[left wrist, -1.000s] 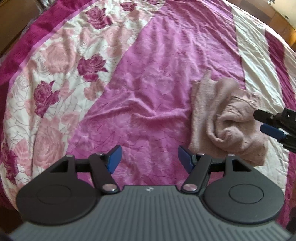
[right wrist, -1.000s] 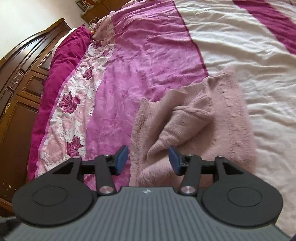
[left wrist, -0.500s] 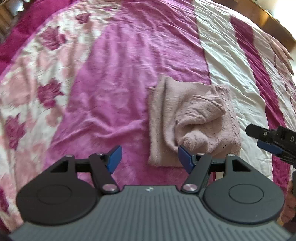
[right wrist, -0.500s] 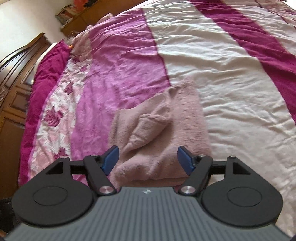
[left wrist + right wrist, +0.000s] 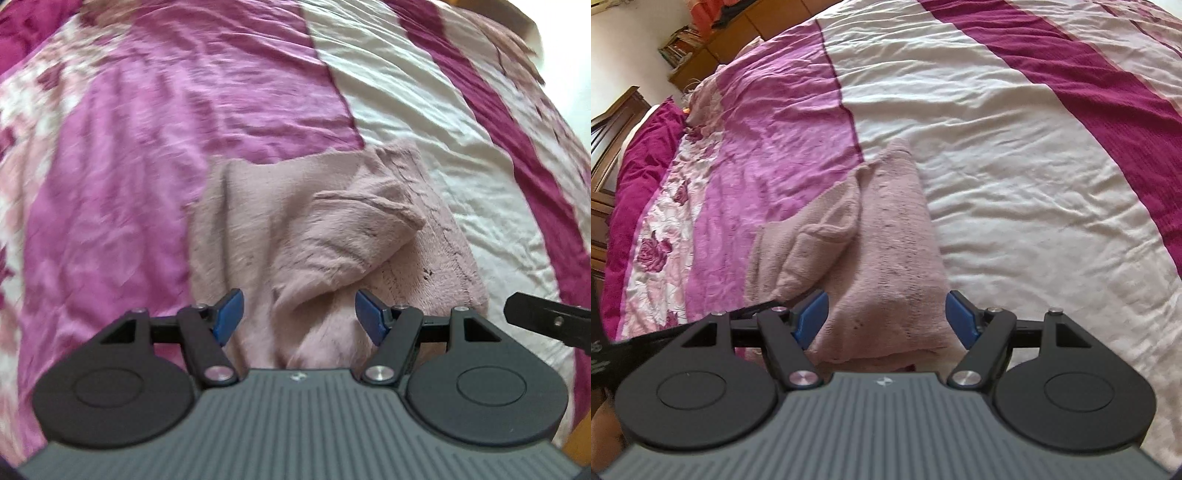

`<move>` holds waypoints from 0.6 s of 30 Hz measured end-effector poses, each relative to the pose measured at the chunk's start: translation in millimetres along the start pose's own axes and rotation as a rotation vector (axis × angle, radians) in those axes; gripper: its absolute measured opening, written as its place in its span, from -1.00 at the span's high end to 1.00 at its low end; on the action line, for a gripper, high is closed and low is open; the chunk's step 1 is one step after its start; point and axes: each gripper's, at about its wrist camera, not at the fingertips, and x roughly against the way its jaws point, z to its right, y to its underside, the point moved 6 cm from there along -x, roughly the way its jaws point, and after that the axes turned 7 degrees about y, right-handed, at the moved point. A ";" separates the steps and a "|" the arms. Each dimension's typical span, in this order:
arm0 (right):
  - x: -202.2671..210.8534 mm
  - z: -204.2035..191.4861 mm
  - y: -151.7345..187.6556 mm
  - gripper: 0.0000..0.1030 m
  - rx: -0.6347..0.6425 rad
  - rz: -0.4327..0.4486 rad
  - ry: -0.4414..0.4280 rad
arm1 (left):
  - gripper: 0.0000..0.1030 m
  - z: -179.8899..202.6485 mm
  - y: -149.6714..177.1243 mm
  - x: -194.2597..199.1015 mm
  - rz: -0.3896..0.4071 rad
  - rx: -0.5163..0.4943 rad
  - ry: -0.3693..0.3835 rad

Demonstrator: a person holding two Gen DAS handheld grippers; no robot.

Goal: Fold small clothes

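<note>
A small dusty-pink knitted garment (image 5: 325,236) lies partly folded on the bed, with a sleeve fold bunched on top. It also shows in the right wrist view (image 5: 882,266). My left gripper (image 5: 298,317) is open, its blue pads on either side of the garment's near edge on the left part. My right gripper (image 5: 886,317) is open over the garment's near right edge. The right gripper's black finger shows at the right edge of the left wrist view (image 5: 543,321).
The bedspread has magenta (image 5: 184,110), cream (image 5: 1015,166) and rose-print (image 5: 653,254) stripes. A dark wooden headboard (image 5: 605,147) and wooden furniture with clutter (image 5: 701,48) stand at the far left of the right wrist view.
Both grippers have moved in over the garment's near edge. The right gripper's jaws have opened wider. The garment now sits between both pairs of pads.
</note>
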 end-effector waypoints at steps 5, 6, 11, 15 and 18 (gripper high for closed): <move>-13.2 5.9 0.0 -0.48 -0.007 -0.009 0.011 | -0.33 9.3 -3.9 -23.8 0.013 -0.063 -0.014; -15.6 6.3 -0.3 -0.48 -0.005 -0.010 0.011 | -0.33 11.3 -5.2 -26.3 0.031 -0.079 -0.019; -23.2 7.9 -1.2 -0.48 0.003 -0.013 0.006 | 0.53 10.7 -15.6 -24.7 0.137 -0.062 0.030; -25.8 9.0 -1.2 -0.48 0.009 -0.015 0.012 | 0.66 -8.3 -23.0 -15.8 0.187 0.054 0.036; -29.4 8.7 -1.2 -0.48 0.009 -0.018 0.009 | 0.73 -32.8 -25.6 -11.9 0.210 0.156 -0.010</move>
